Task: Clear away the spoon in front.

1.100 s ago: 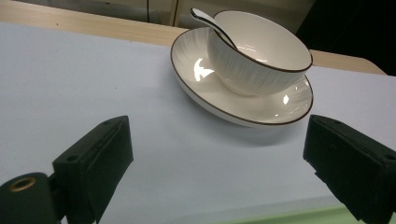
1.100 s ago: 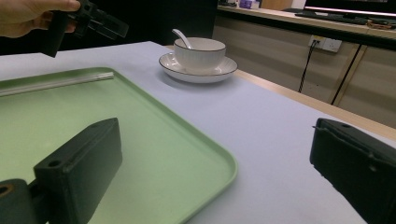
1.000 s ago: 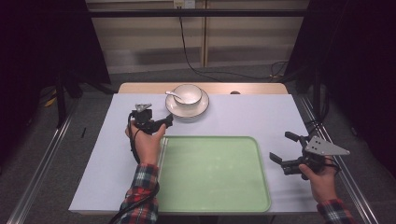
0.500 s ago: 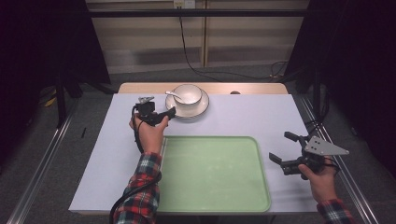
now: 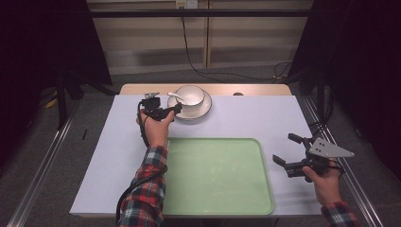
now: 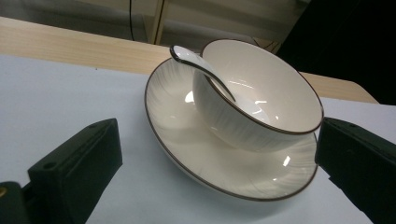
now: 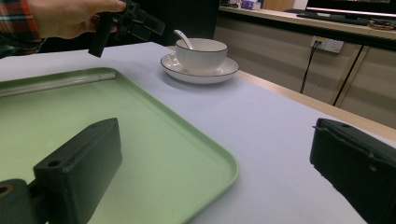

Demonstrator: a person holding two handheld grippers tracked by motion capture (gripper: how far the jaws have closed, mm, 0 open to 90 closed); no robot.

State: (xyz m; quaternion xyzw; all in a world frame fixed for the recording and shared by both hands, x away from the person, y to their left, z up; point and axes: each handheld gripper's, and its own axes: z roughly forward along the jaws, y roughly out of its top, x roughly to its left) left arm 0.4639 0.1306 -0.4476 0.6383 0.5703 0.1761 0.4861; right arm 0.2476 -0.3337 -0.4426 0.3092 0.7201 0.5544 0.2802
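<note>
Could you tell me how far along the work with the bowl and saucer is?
Nothing is moved yet: the bowl with its spoon sits on the saucer. The left tongs, just opening, close in on them, empty. Gripping and any move to the green tray remain.

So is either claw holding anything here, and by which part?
Nothing is held. The left claw, open, has just been widening beside the saucer. The right claw is open over the table.
</note>
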